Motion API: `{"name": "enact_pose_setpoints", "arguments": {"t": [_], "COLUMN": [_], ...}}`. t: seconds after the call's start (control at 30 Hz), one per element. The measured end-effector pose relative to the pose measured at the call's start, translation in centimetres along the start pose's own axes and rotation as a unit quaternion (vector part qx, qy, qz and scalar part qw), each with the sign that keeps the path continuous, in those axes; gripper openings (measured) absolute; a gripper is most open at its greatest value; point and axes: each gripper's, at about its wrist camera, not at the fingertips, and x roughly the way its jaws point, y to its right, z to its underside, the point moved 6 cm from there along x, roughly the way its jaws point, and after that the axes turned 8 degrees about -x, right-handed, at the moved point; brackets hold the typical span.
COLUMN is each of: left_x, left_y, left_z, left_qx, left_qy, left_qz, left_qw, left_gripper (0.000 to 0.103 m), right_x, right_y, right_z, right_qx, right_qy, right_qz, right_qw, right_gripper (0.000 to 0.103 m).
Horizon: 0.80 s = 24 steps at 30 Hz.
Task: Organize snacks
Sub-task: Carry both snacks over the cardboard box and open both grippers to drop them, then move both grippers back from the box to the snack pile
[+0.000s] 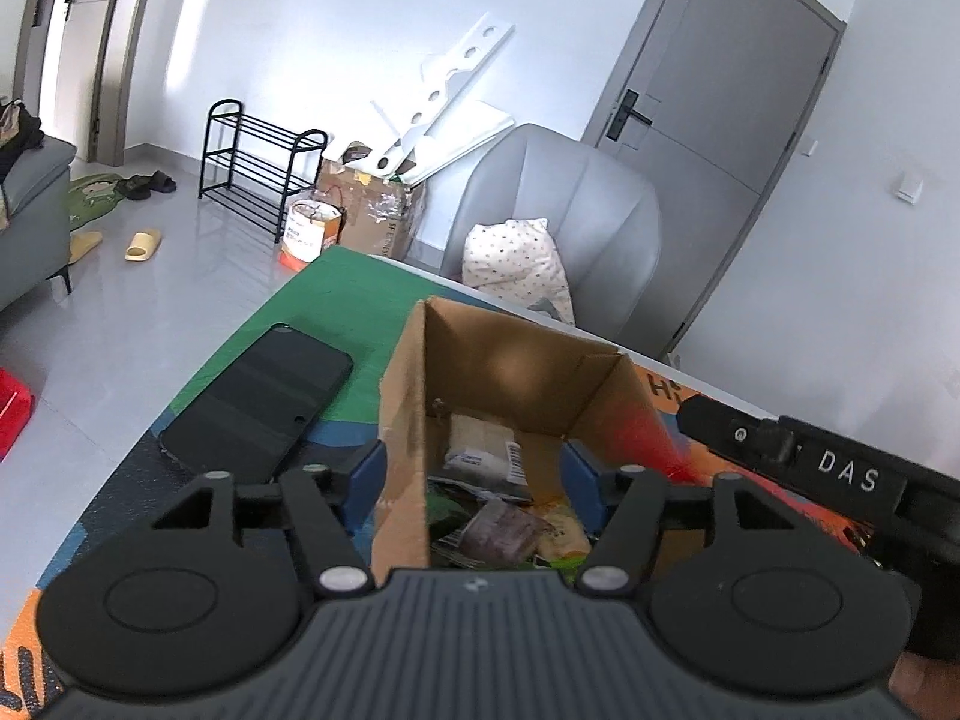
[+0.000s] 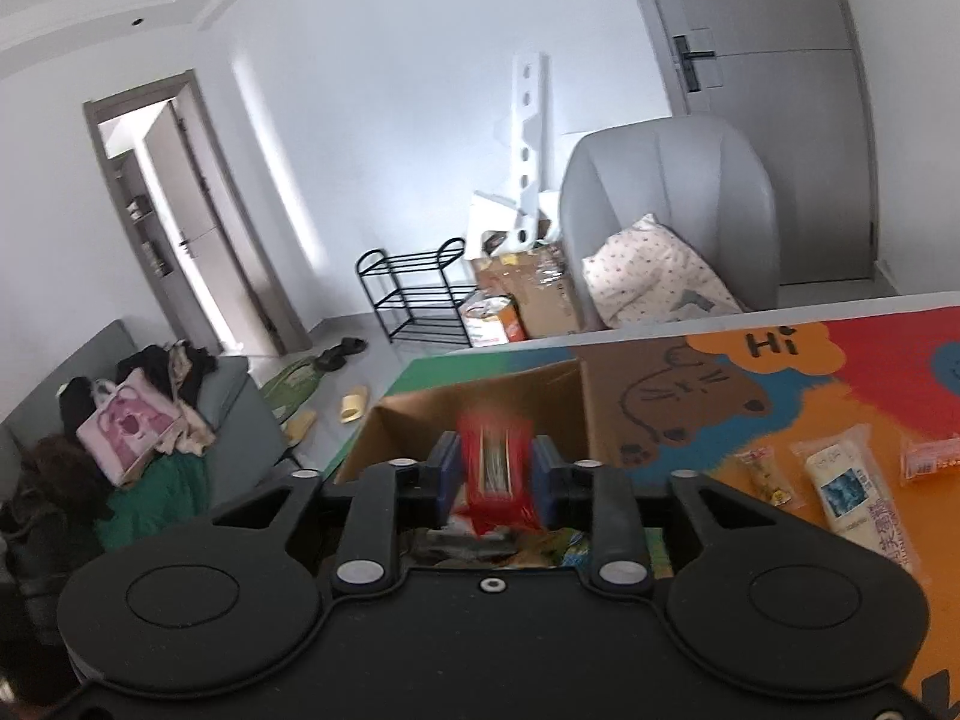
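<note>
On the left of the left wrist view a dark phone (image 1: 258, 399) lies flat on the green part of the mat (image 1: 354, 294) covering the worktop, just beside the open cardboard box (image 1: 510, 354). The left claw (image 1: 474, 486) stands wide, its blue fingers (image 1: 363, 483) set either side of the box's near left wall: one finger is outside the box, the other inside over the contents. It holds nothing. Between the fingers, in the bottom of the box, lie several snack packets (image 1: 498, 516), among them a pale wrapped one with a barcode and a brownish one. To the right, the body of the other tool reaches in from the edge, with a red blur at the box's right wall.

In the right wrist view the right claw (image 2: 495, 474) is closed narrow on a red snack packet (image 2: 495, 468), gripped upright between the blue fingers (image 2: 447, 468) and blurred. It hangs over the open box (image 2: 480, 408), with loose packets visible below it inside. Further right, on the orange area of the mat (image 2: 720, 372), three more snacks lie flat, well apart from the claw: a small yellow packet (image 2: 765, 474), a long white packet (image 2: 858, 495) and a red-orange packet (image 2: 933, 459) at the edge.
</note>
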Motion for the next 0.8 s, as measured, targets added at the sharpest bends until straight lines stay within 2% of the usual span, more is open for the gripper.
{"name": "enact_pose_setpoints", "arguments": {"t": [0.03, 0.3, 0.5, 0.73, 0.8], "left_x": [0.0, 0.0, -0.3, -0.7, -0.8], "left_y": [-0.1, -0.2, 0.6, 1.9, 2.5], "left_z": [0.0, 0.3, 0.7, 1.5, 1.8], "left_qx": [0.0, -0.003, -0.001, 0.014, 0.018], "left_qy": [0.0, -0.004, -0.006, -0.008, -0.011], "left_qz": [-0.001, -0.006, -0.012, -0.011, -0.006], "left_qw": [1.0, 1.0, 0.9999, 0.9998, 0.9998], "left_gripper": [0.067, 0.076, 0.08, 0.095, 0.099], "right_x": [0.1, -1.2, -2.9, -5.3, -5.9], "right_y": [0.1, 1.0, 1.4, 3.1, 3.7], "right_z": [0.0, 1.2, 1.5, 1.6, 1.7], "right_qx": [0.002, 0.019, 0.017, 0.03, 0.033], "right_qy": [-0.002, -0.017, -0.015, -0.012, -0.012], "right_qz": [0.003, 0.005, 0.007, 0.012, 0.01], "right_qw": [1.0, 1.0, 1.0, 0.999, 0.999], "right_gripper": [0.043, 0.046, 0.063, 0.085, 0.087]}}
